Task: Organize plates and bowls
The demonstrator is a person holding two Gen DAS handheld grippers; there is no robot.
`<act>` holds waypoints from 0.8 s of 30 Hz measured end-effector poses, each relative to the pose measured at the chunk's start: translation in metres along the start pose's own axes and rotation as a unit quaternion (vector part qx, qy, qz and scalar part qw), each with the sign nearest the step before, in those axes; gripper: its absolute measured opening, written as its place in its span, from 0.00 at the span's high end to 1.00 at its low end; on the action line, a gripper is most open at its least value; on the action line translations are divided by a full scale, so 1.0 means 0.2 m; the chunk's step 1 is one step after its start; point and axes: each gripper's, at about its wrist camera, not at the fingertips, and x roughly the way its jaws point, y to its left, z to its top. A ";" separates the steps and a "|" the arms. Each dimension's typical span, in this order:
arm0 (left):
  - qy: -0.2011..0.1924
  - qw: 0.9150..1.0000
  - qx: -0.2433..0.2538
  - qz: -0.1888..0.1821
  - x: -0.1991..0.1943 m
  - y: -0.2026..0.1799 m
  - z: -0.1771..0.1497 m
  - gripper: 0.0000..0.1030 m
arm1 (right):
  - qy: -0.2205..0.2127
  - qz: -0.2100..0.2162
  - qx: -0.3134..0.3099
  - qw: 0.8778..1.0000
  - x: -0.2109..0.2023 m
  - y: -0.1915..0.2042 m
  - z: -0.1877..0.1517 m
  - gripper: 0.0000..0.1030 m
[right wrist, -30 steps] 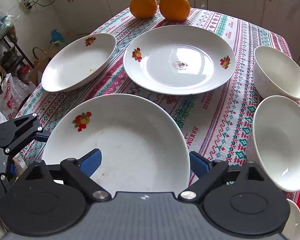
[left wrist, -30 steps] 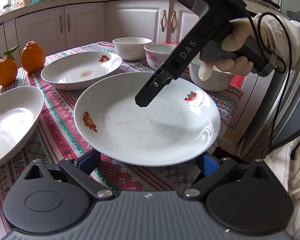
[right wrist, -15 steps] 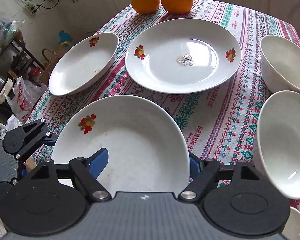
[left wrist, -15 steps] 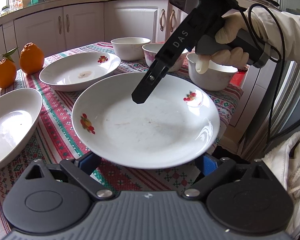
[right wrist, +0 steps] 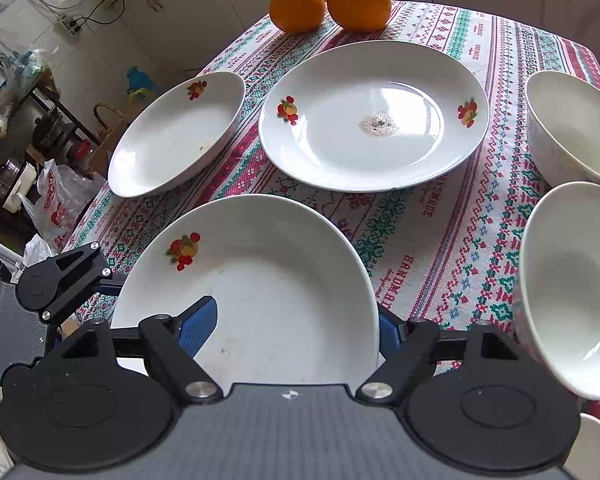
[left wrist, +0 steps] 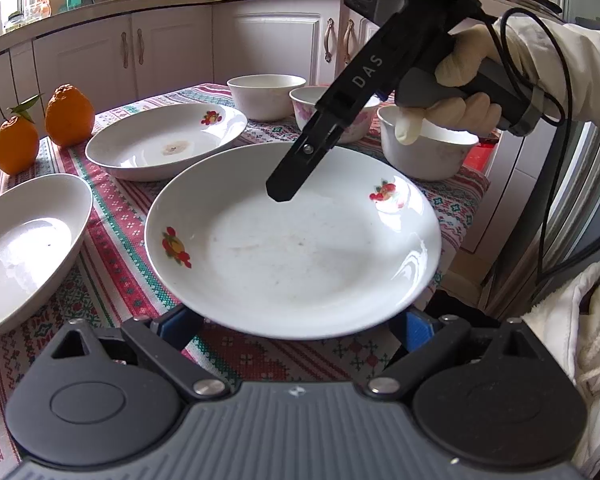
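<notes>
near plate (left wrist: 292, 240) at table edge | left gripper (left wrist: 296, 320) jaws wide, straddling rim, no grip | right gripper (right wrist: 296, 320) jaws wide, one inside plate | likely lifting to stack

We cannot see the left gripper's (left wrist: 294, 322) fingertips under the plate (left wrist: 296, 240); the oval dish (left wrist: 24, 248) and right bowl (right wrist: 572, 284) are cut off by the edges.
</notes>
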 end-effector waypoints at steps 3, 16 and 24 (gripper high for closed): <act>0.000 1.000 0.002 0.003 -0.01 0.00 0.00 0.05 | -0.002 0.000 -0.005 1.000 0.00 0.02 0.01 0.18; -0.012 1.000 -0.012 0.024 -0.14 0.09 0.05 0.05 | -0.020 0.002 -0.037 0.999 -0.03 0.15 0.16 0.18; -0.021 0.997 -0.032 0.061 -0.26 0.22 0.07 0.05 | -0.032 0.018 -0.078 0.996 0.02 0.29 0.36 0.18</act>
